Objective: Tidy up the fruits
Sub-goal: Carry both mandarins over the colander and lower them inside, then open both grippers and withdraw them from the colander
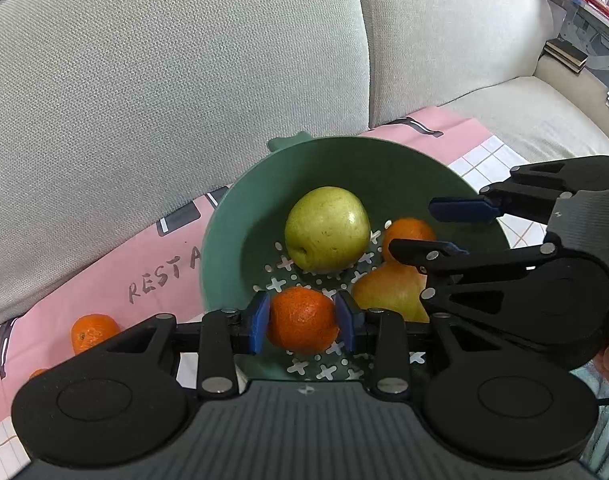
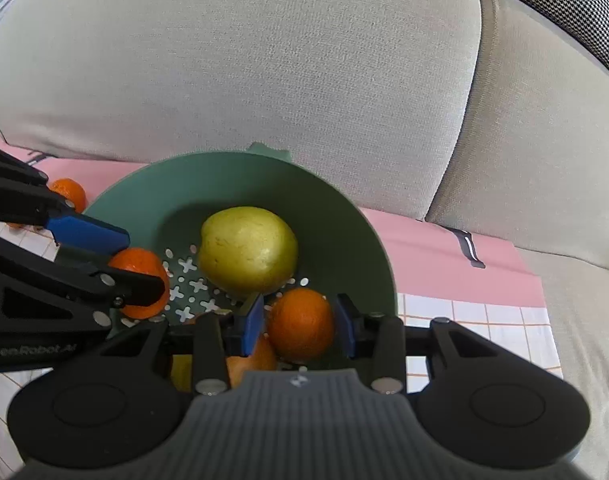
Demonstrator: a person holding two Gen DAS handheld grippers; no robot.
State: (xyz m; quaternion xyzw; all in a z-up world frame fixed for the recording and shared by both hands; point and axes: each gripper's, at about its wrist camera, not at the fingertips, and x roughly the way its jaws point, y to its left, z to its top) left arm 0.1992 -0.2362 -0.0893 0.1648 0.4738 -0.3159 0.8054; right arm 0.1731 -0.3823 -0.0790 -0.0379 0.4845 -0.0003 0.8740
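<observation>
A green colander bowl point(image 1: 232, 216) sits on a pink cloth and holds a green-yellow pear point(image 1: 327, 229), a yellow-orange fruit point(image 1: 388, 292) and two tangerines. My left gripper point(image 1: 303, 321) is shut on one tangerine point(image 1: 302, 320) just above the bowl's floor. My right gripper point(image 2: 298, 324) has its pads on either side of the other tangerine point(image 2: 302, 322) inside the bowl, with a small gap at each pad. The right gripper also shows in the left wrist view point(image 1: 444, 228), reaching in from the right. The bowl point(image 2: 344, 216) and pear point(image 2: 248, 250) show in the right wrist view.
The pink and white cloth point(image 1: 104, 276) lies on a grey sofa point(image 1: 184, 80). Loose tangerines point(image 1: 93, 332) lie on the cloth left of the bowl; one also shows in the right wrist view point(image 2: 68, 192). Shelves with clutter point(image 1: 584, 20) stand at far right.
</observation>
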